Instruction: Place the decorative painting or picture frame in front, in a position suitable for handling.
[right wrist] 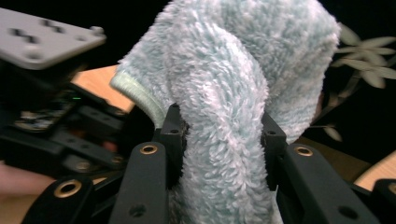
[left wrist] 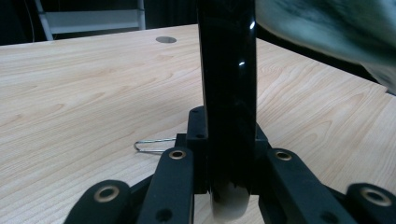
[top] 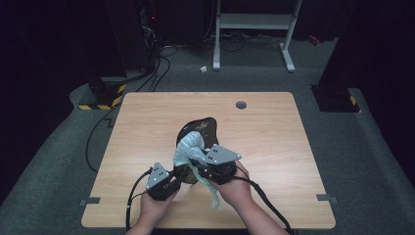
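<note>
A glossy black dish [top: 199, 128] with a pale leaf pattern [right wrist: 362, 60] stands on edge over the middle of the wooden table [top: 147, 127]. My left gripper [top: 182, 175] is shut on its lower rim. In the left gripper view the dish [left wrist: 229, 70] rises upright between the jaws of the left gripper [left wrist: 229, 144]. A fluffy light-blue cloth [top: 190, 147] is draped against the dish's near face, one end hanging down toward the front edge. My right gripper [top: 198, 165] is shut on the cloth [right wrist: 233, 93], which bulges out between the jaws of the right gripper [right wrist: 222, 135].
A round cable hole [top: 241, 104] sits near the table's far edge. A thin wire loop [left wrist: 149, 144] lies on the wood just left of the left gripper's jaws. Behind the table stand a white frame [top: 254, 22] and cables on the grey floor.
</note>
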The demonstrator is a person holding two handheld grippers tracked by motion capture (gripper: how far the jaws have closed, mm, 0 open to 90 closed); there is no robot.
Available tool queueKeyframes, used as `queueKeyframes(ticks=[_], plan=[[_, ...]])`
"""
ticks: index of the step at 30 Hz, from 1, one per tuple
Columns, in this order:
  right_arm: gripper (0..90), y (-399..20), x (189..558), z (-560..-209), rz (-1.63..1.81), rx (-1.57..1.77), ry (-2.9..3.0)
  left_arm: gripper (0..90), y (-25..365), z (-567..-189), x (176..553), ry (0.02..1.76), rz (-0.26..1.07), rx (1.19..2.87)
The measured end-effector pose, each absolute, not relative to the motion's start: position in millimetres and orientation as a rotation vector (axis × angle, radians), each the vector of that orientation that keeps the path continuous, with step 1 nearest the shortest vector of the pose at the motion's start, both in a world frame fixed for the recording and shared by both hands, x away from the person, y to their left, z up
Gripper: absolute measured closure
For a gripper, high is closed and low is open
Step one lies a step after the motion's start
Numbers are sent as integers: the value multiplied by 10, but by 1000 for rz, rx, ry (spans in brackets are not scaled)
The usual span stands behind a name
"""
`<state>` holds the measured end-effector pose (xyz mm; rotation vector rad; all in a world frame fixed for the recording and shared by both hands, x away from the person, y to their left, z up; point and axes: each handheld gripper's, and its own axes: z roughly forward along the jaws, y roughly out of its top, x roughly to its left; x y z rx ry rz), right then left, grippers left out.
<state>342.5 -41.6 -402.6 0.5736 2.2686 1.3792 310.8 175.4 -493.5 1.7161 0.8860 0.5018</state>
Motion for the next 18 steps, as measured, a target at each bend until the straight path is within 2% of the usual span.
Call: queueKeyframes(ticks=[18], plan=[[641,-1029,4253,-4134,1220,957,2149,789,1755,-4938,3108,881,503,1718]])
